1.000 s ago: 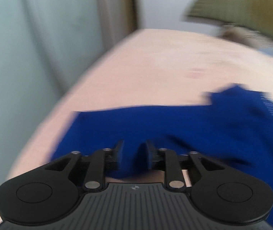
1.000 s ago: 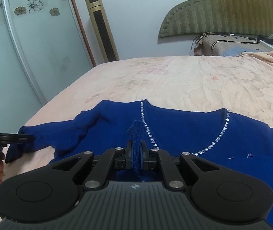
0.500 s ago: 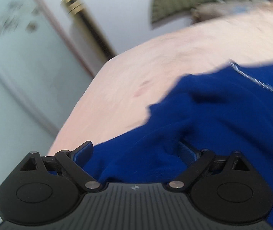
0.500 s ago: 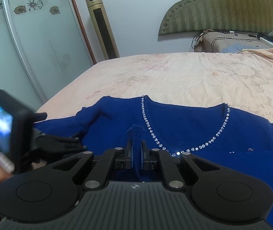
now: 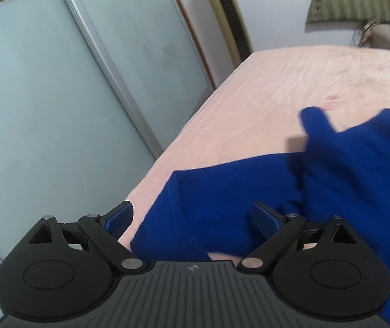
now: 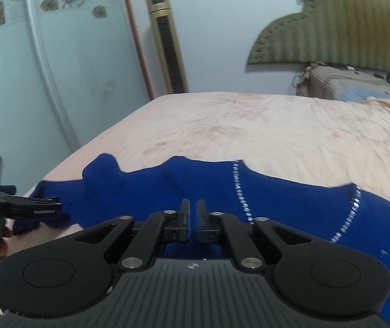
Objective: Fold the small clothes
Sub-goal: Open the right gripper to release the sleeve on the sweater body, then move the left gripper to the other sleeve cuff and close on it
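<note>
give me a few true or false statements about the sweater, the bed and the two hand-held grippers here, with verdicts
1. The sweater is blue with a line of sparkly beads at the neckline. True.
2. The left hand-held gripper is clamped shut on the sleeve. False: its fingers stand wide apart, the sleeve lying loose between them.
3. The sweater lies on a pink bed sheet. True.
4. The right hand-held gripper is wide open. False: its fingers are nearly together.
5. The sweater is already folded into a neat square. False: it lies spread out, one sleeve trailing to the left.
</note>
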The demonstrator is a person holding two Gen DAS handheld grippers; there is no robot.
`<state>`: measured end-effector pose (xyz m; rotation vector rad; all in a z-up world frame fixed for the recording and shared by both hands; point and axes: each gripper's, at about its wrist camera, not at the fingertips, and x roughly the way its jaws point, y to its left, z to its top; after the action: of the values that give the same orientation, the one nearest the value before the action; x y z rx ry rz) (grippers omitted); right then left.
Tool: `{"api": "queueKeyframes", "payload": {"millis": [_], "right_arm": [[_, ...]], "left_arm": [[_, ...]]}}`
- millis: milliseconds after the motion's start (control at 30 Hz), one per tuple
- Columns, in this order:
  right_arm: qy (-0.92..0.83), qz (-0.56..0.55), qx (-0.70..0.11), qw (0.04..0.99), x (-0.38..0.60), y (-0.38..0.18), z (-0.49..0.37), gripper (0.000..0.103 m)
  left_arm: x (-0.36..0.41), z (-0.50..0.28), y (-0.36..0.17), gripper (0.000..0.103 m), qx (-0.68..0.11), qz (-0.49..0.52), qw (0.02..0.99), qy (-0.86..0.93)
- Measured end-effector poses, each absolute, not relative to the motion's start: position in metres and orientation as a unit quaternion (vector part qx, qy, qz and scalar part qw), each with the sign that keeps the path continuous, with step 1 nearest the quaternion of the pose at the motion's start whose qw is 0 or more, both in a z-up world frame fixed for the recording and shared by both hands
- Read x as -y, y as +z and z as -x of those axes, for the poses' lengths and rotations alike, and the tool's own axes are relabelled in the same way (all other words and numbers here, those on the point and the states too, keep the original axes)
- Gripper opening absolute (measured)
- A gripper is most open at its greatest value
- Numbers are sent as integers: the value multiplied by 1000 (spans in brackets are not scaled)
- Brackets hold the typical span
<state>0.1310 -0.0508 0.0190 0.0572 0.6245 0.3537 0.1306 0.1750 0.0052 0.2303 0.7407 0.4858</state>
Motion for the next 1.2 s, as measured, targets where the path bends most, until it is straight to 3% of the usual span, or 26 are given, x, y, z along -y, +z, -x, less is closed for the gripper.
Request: {"api": "queueKeyframes", "payload": {"millis": [200, 233, 267, 333, 400, 533, 833, 867, 900, 933, 1200], "right_arm": [[187, 0, -300, 935, 28, 21, -133, 1], [192, -11, -307, 932, 31, 22, -132, 9], [196, -19, -309, 930, 35, 23, -129, 10], [200, -14, -314, 928, 51, 23, -118, 36], [184, 38, -302, 934, 64, 19, -98, 45], [182, 150, -299, 925, 79, -1, -56, 45], [196, 200, -306, 910, 57, -21, -50, 40], [190, 195, -304, 913, 55, -21, -58, 38], [181, 193, -307, 914, 54, -22, -66, 14], [170, 192, -308, 916, 52, -23, -73, 5], [160, 144, -252, 943, 39, 9, -99, 5]], "left_arm": [[-144, -88, 19, 94, -341, -105, 916, 183], [-141, -83, 21, 94, -341, -103, 918, 174], [-140, -79, 22, 94, -342, -100, 919, 167], [-137, -69, 22, 94, -346, -90, 923, 145], [-135, -61, 22, 94, -351, -79, 924, 126], [-126, -51, 15, 94, -368, -58, 923, 98], [-87, -39, 4, 94, -369, -84, 923, 72], [-85, -37, 4, 94, -367, -88, 923, 72], [-86, -35, 5, 94, -367, -91, 923, 72], [-86, -33, 5, 95, -367, -92, 923, 73], [-104, -28, 7, 94, -372, -78, 919, 106]]}}
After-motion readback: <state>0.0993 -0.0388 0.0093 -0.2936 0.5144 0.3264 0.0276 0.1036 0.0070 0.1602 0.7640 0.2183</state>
